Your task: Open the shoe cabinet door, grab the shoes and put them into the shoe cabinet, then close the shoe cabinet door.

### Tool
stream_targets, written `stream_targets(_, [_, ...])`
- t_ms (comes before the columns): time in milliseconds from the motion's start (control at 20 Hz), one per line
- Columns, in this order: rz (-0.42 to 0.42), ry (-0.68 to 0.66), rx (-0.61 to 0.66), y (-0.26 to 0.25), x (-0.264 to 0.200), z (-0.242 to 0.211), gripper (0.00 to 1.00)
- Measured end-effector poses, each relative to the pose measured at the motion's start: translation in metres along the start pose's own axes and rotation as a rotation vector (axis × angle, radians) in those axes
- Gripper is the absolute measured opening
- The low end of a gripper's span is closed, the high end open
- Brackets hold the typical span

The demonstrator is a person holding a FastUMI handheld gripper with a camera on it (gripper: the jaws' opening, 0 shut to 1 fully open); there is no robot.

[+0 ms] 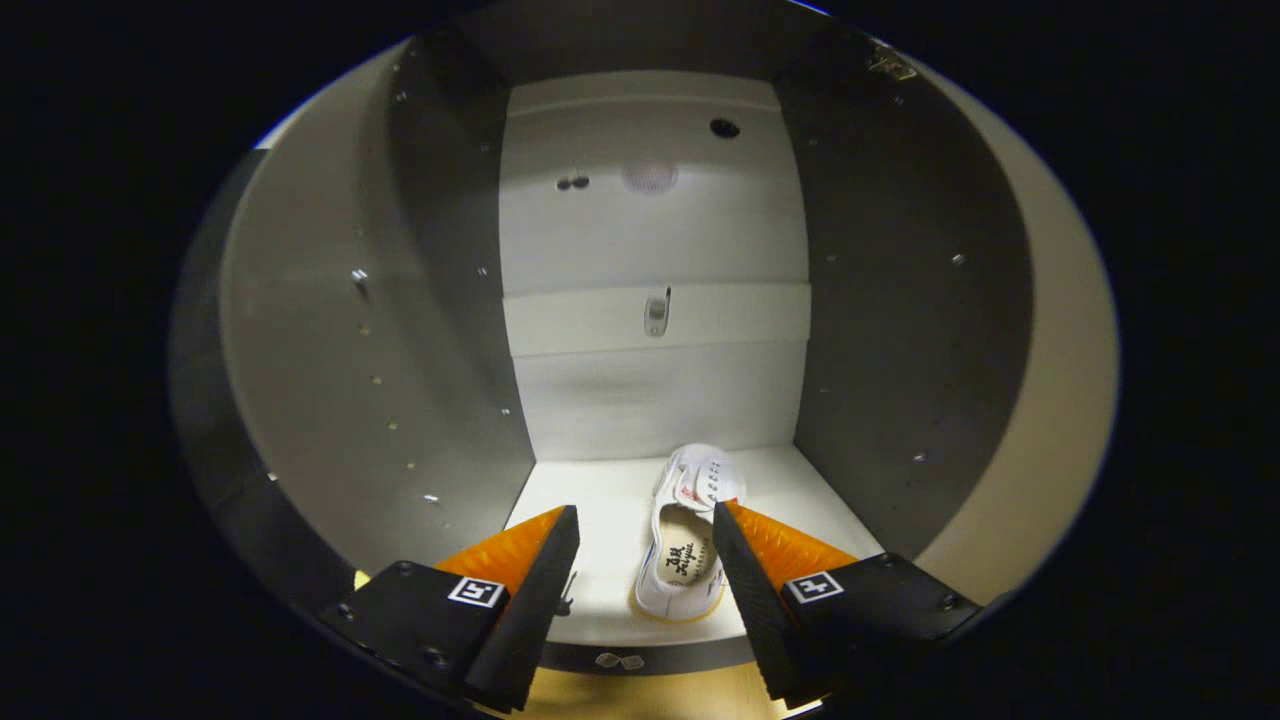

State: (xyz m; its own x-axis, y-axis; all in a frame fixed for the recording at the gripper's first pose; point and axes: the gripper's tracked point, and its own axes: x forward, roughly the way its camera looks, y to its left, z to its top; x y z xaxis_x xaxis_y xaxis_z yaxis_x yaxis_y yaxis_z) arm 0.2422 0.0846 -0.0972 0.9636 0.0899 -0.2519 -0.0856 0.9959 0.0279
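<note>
Gripper [645,520] with its two fingers spread apart and released, pressing on nothing; the gap between them frames a single white shoe [685,545]. The shoe lies on the floor of the shoe cabinet [600,480], toe pointing toward the back panel [655,400], its heel end nearest the front edge and sitting close to the right finger, though contact there cannot be confirmed. Judged from its look, the shoe is a light canvas sneaker: soft and yielding in the upper, firmer along the rubber sole and heel collar, so the heel rim or side wall would offer the surest hold. The cabinet's dark side walls [900,330] rise on either side of the shoe, with more bare floor to its left than to its right. The front lip lies just beneath the fingers, leaving an unobstructed path for withdrawal straight backward.
</note>
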Motion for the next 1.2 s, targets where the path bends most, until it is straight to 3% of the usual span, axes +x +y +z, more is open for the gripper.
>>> stream_targets(250, [0.021,-0.087,0.009,0.001,-0.087,0.016,0.99])
stream_targets(750, [0.032,-0.202,0.017,-0.014,-0.262,0.024,0.99])
stream_targets(1200, [-0.100,-0.217,0.064,-0.105,-0.372,0.009,0.99])
